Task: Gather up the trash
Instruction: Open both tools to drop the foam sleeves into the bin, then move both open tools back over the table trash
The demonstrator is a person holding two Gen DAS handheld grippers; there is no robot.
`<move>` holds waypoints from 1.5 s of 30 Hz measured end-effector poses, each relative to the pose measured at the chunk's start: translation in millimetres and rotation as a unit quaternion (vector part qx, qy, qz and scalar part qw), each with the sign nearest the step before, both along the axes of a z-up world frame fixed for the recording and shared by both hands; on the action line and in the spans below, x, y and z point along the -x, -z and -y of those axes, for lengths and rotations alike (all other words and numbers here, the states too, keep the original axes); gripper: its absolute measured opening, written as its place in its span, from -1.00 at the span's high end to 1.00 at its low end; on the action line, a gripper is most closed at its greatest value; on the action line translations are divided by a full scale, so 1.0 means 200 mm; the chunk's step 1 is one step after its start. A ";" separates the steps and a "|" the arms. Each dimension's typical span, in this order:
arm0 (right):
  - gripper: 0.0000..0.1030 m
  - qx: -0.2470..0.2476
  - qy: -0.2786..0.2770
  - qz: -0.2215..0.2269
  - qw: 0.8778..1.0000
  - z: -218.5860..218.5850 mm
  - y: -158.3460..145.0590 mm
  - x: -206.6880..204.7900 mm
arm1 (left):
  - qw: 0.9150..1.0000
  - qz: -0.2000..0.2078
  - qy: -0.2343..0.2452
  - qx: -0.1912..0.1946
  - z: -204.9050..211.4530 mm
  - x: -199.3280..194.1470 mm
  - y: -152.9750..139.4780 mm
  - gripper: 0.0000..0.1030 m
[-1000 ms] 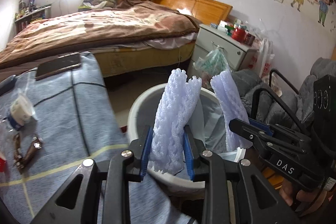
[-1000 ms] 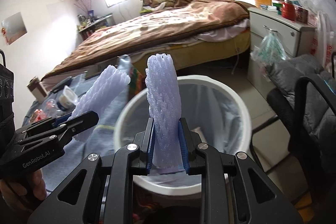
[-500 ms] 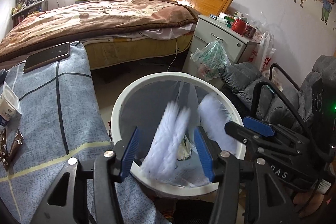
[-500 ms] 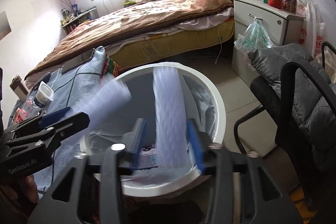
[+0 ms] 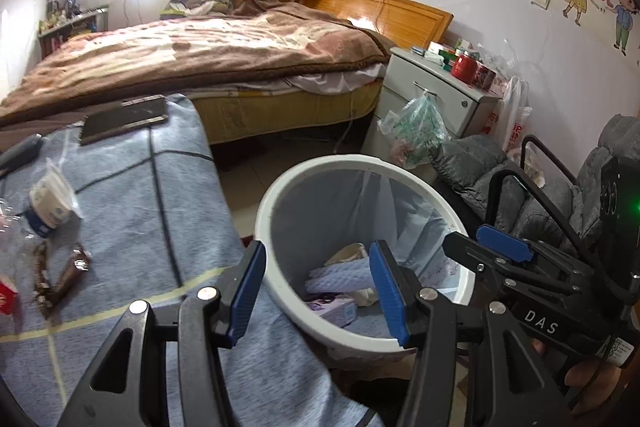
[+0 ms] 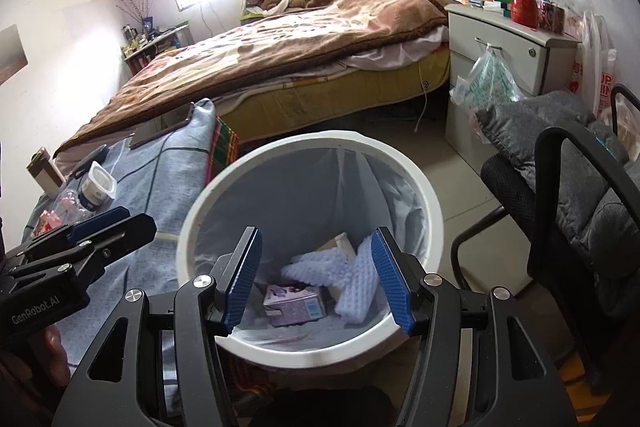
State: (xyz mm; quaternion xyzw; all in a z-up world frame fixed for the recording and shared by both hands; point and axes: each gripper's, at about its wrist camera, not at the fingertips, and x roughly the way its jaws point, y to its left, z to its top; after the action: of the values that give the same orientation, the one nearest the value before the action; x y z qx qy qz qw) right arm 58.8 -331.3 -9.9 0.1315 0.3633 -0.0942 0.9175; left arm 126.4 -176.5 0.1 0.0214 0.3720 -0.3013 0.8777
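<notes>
- While I hold both tools over the white bin (image 6: 434,211), the two foam nets (image 6: 340,273) lie at its bottom, below and between the right tool's (image 6: 318,277) blue pads, touching neither.
- The nets cross one another, beside a purple carton (image 6: 294,305) and some pale scraps.
- My right tool stands apart with nothing in it.
- My left tool (image 5: 318,293) stands apart too, empty, hanging over the bin's near rim; through it I see one net (image 5: 338,275) down inside.
- Each tool shows at the edge of the other's view.
- On the bench's blue checked cloth (image 5: 160,211) to the left lie a yoghurt cup (image 5: 48,201), brown wrappers (image 5: 60,277) and a dark phone (image 5: 124,119).
- A grey chair (image 6: 580,195) stands to the bin's right.
</notes>
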 end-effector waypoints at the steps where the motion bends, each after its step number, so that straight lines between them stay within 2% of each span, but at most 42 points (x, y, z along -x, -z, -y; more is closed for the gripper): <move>1: -0.14 0.001 -0.001 0.003 1.000 -0.01 -0.01 0.00 | 1.000 0.003 -0.002 -0.001 -0.01 0.01 -0.01 -0.09; 6: -0.14 0.004 -0.011 0.016 1.000 -0.08 -0.05 0.01 | 1.000 -0.001 -0.018 0.008 -0.12 0.01 -0.03 -0.09; 16: -0.14 0.015 -0.042 0.035 0.998 -0.25 -0.12 -0.02 | 0.998 0.031 -0.060 0.006 -0.35 0.05 -0.09 -0.11; 25: -0.14 0.020 -0.081 0.043 0.996 -0.44 -0.14 -0.08 | 0.994 0.042 -0.105 0.007 -0.62 0.05 -0.11 -0.12; 31: -0.14 0.024 -0.115 0.044 0.992 -0.61 -0.12 -0.14 | 0.986 0.054 -0.158 -0.009 -0.87 0.04 -0.11 -0.25; 38: -0.14 0.021 -0.148 0.034 0.988 -0.77 -0.08 -0.23 | 0.973 0.045 -0.224 -0.012 -1.20 -0.01 -0.07 -0.30; 45: -0.14 0.015 -0.170 0.012 0.985 -0.91 -0.02 -0.32 | 0.964 0.031 -0.265 -0.012 -1.43 -0.05 -0.01 -0.32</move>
State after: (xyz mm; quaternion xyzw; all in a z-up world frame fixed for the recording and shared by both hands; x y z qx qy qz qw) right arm 123.5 -149.7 -5.2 0.0550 0.3677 0.0588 0.9265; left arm 136.5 109.4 1.5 -0.0577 0.3407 -0.0529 0.9369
